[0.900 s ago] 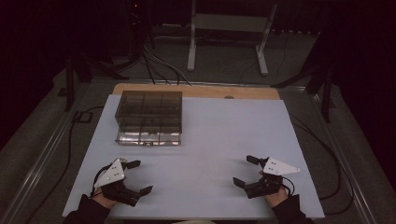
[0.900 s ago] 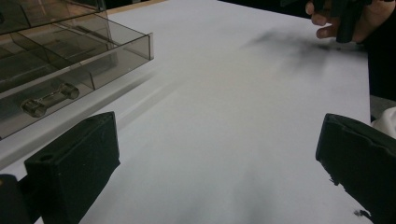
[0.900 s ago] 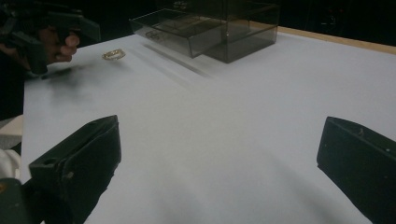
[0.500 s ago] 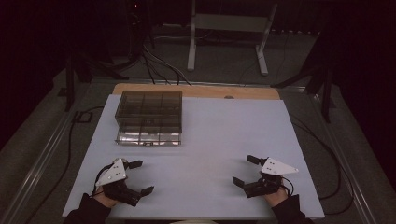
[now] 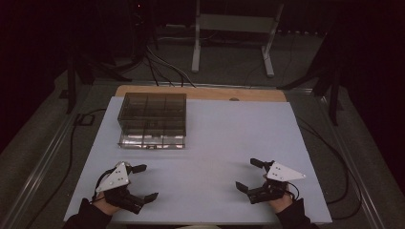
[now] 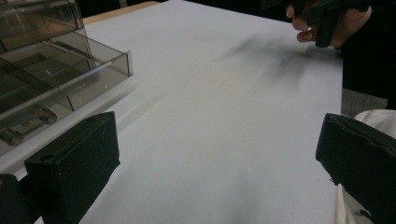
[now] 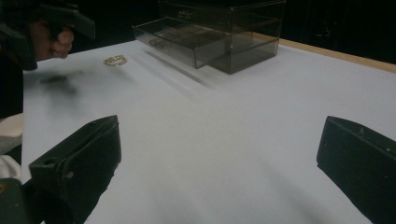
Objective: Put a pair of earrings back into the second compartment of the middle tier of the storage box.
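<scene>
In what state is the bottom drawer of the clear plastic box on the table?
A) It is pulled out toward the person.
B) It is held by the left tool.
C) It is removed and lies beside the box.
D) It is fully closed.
A: the bottom drawer sticks out in front of the clear plastic box, and both tools are open and apart from it.

Your drawer box (image 5: 153,119) sits on the table (image 5: 229,138) at the far left. A small ring (image 7: 115,60) lies before it, near your left gripper (image 5: 143,182).
</scene>
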### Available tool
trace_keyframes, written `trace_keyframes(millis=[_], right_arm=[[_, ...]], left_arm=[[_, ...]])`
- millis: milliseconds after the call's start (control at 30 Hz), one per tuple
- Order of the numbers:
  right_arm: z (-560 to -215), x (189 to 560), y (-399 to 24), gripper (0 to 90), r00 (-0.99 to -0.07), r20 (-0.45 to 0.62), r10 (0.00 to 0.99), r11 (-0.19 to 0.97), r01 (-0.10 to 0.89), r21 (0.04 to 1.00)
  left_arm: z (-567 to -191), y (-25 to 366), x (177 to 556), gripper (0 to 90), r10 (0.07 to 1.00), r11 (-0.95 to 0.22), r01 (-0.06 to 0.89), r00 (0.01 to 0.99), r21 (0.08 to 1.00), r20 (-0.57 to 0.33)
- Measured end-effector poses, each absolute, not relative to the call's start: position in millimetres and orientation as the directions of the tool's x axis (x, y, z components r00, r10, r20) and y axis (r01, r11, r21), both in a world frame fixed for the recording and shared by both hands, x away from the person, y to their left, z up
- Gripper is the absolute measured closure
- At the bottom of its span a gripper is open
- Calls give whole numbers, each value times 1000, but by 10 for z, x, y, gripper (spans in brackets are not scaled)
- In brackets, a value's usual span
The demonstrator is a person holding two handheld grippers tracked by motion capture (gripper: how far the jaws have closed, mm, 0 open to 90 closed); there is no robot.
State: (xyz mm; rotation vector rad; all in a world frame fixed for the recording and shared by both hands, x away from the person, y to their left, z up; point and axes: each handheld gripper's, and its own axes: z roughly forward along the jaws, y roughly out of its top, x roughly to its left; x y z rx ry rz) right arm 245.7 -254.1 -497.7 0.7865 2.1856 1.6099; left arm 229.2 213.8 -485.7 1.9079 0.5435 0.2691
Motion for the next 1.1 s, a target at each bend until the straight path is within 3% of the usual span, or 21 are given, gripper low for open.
trace_keyframes(millis=[300,1100], right_arm=[[-4974,2471,-2562,0,-795,87,601,196,253,947],[-4990,2480,-2561,0,-797,94,597,202,262,944]], left_arm=[[-4730,2177,2309,4,510,-280,255,856,925,-82],[-4659,2668,2430,4,745,-161,294,663,942,-80]])
